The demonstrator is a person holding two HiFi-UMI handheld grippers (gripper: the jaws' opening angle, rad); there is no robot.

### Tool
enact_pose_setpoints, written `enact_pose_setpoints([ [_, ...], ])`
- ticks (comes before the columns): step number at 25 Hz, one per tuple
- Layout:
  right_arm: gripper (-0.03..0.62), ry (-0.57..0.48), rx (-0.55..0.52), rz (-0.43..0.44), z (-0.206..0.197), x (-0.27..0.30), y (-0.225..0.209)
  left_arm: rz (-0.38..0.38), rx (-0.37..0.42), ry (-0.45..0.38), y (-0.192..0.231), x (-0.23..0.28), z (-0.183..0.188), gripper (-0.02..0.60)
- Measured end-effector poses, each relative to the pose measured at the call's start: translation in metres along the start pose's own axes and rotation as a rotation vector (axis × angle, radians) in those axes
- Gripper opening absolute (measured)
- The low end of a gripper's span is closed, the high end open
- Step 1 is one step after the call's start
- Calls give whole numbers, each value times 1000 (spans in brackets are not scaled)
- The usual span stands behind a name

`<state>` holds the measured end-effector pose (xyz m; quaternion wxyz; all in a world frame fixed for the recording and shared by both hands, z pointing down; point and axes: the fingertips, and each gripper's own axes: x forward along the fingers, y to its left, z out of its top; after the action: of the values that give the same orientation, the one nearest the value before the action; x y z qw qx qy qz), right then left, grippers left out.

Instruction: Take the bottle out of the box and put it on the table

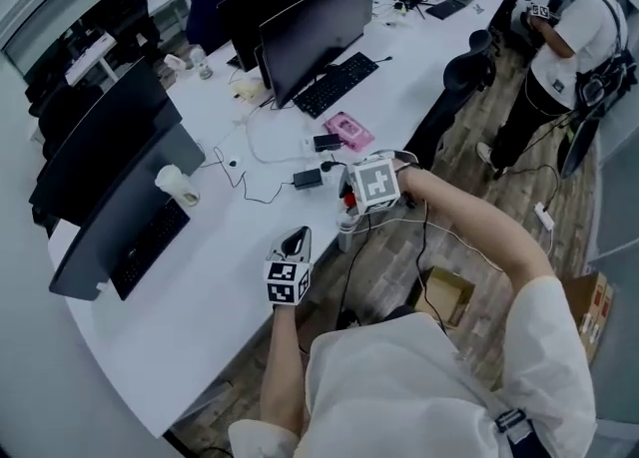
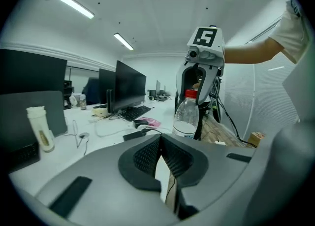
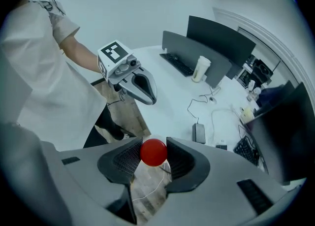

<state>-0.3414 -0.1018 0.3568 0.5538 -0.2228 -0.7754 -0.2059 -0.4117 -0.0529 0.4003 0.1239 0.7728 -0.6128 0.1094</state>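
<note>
Right gripper view, bottle (image 3: 153,152) gripped by right hand-held gripper (image 3: 153,160) (left hand-held gripper (image 2: 159,144) closed)

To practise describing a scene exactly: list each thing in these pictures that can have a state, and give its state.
Bottle, capped, upright, held by its red cap.
Right tongs, shut on the bottle.
Left tongs, shut, empty.
Cardboard box, open, on the floor.
Monitors, screens dark.
</note>
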Motion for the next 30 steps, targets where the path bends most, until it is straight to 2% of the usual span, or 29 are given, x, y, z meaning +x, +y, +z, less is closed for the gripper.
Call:
enact_pose_setpoints([
  [8, 181, -5, -149, 63, 108, 53, -26, 225, -96, 4, 68, -87, -31, 14],
  [15, 181, 31, -272, 111, 177, 87, -33, 376, -194, -14, 103, -150, -60, 14],
  [21, 181, 56, -324, 145, 205, 108, -28, 459, -270, -5, 111, -191, -91, 14],
  [27, 184, 43, -311, 151, 208, 117, -28, 490, -288, -16, 110, -204, -93, 14],
  [30, 191, 21, -298, 124, 209, 118, -31, 499, -295, -28, 108, -206, -92, 14],
])
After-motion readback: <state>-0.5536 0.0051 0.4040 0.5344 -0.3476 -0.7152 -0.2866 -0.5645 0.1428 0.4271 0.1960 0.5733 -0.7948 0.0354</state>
